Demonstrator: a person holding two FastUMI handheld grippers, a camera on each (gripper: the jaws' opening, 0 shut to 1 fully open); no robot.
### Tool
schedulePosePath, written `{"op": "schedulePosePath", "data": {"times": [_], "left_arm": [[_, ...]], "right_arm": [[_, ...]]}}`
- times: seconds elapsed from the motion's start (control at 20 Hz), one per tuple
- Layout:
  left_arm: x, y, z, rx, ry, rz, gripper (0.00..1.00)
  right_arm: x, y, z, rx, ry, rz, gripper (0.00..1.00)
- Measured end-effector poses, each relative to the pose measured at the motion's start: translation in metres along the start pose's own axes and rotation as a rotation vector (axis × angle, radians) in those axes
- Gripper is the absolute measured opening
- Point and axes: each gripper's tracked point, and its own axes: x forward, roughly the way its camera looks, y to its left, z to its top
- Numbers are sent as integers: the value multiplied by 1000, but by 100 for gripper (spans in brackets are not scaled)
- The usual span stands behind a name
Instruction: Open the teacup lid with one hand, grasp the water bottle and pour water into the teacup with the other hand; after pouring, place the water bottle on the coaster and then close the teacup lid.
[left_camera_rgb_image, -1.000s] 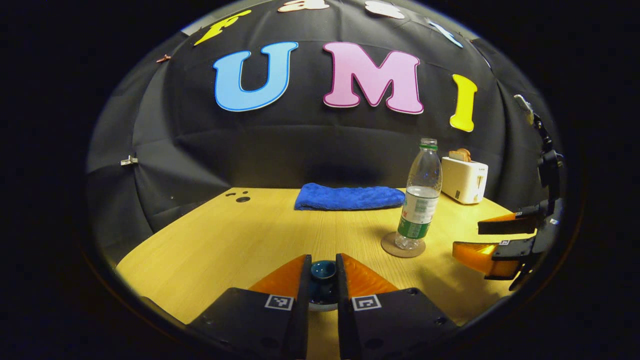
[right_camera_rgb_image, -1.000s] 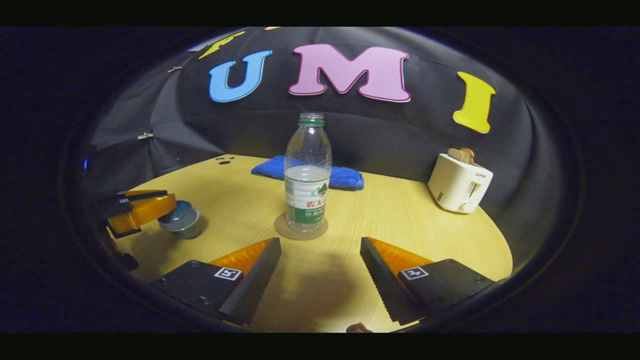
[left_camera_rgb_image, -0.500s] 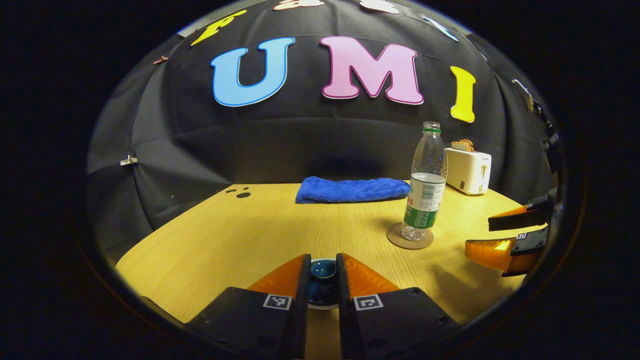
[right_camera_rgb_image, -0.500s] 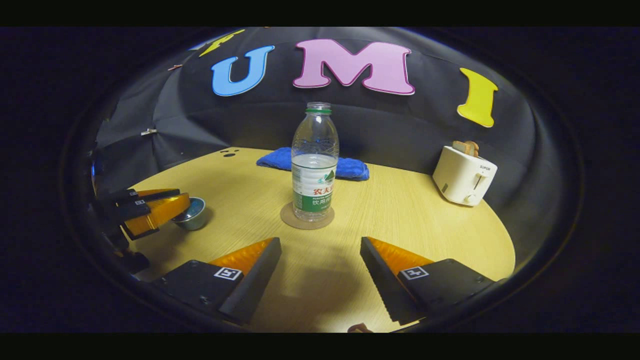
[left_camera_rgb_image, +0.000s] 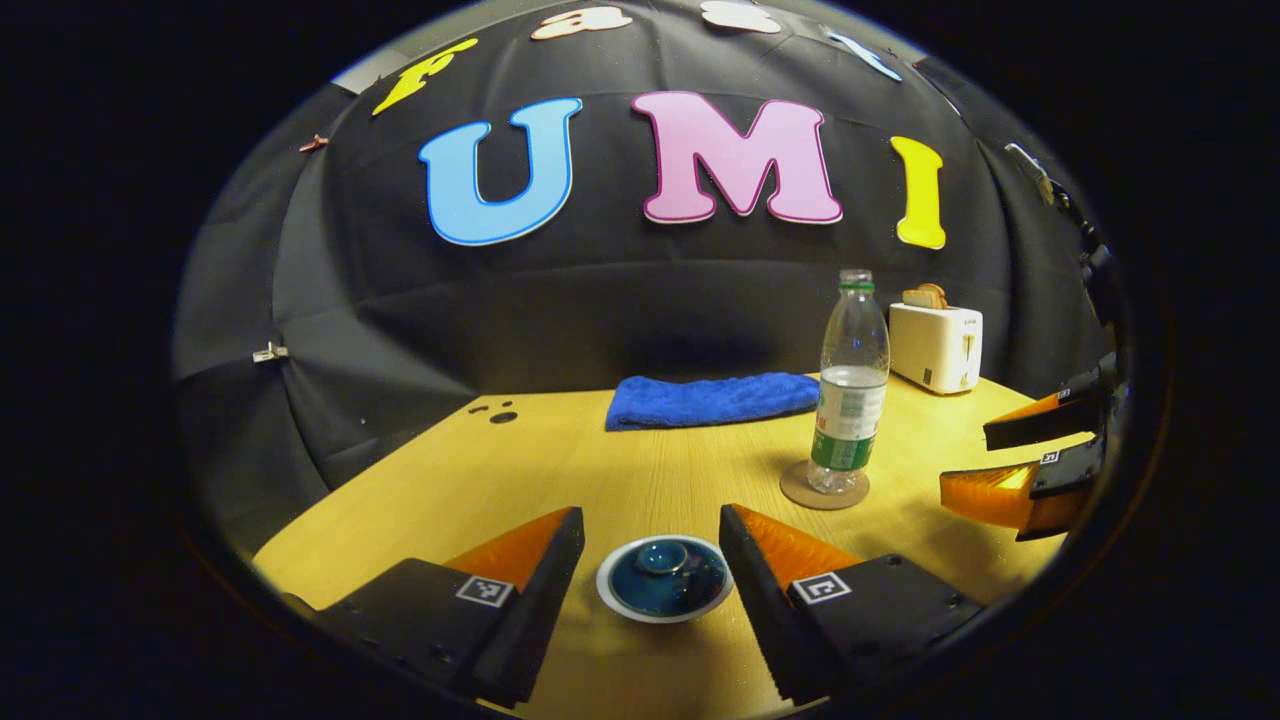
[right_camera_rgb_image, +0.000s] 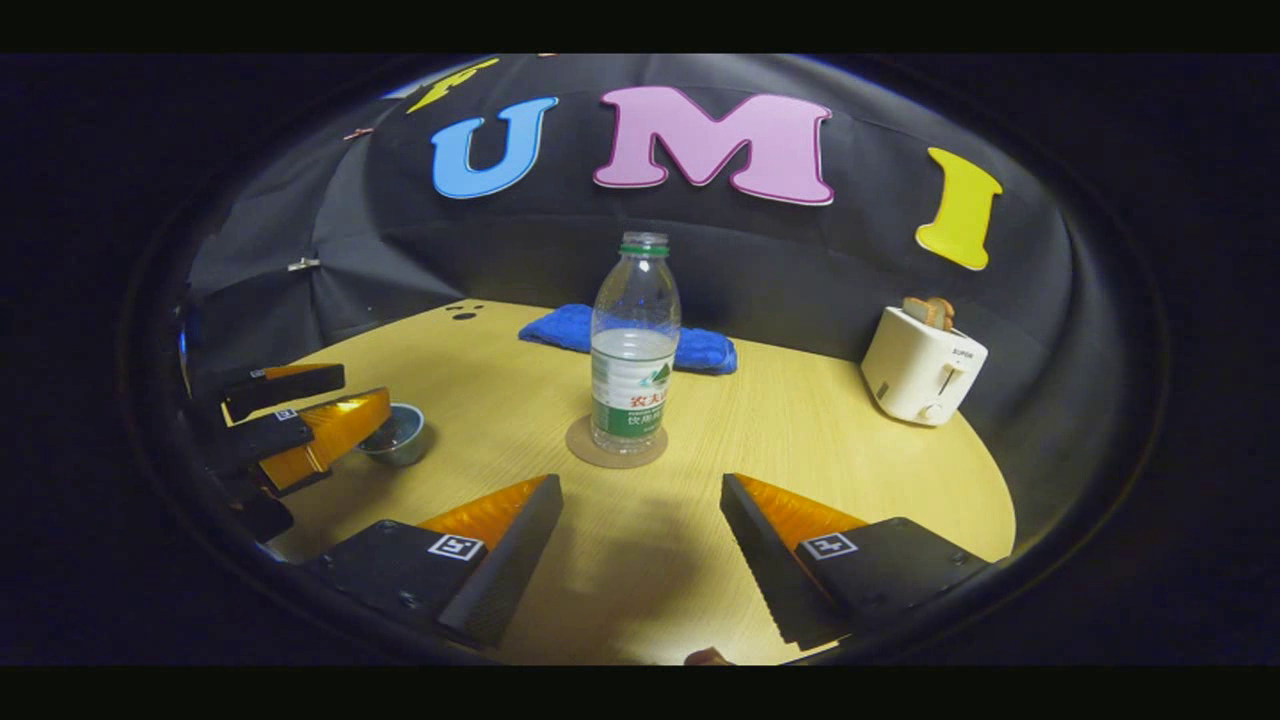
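While both claws gape, round glazed teacup lid between left claw fingers, untouched.

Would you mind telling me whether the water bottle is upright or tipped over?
Upright: the water bottle stands on the coaster, neck up and capless, roughly half full. Neither gripper touches it.

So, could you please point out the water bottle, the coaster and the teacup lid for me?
water bottle (right_camera_rgb_image: 628, 385): right gripper view, on its label.
coaster (right_camera_rgb_image: 578, 447): right gripper view, on its bare left rim.
teacup lid (left_camera_rgb_image: 664, 578): left gripper view, on its blue top beside the knob.
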Motion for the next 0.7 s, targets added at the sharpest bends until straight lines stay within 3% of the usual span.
{"op": "schedulePosePath", "data": {"times": [0.2,0.4,0.55,0.7], "left_arm": [[-34,8,66,-19,-83,15,98],[-68,9,133,-46,-159,20,97],[-94,1,173,-104,-180,-37,97],[-119,5,212,-93,-229,-72,97]], "right_arm": [[-27,-8,47,9,-77,-4,99],[-66,-19,98,-3,-162,-38,98],[-105,-26,131,32,-221,-91,98],[-143,-29,154,68,-263,-144,98]]}}
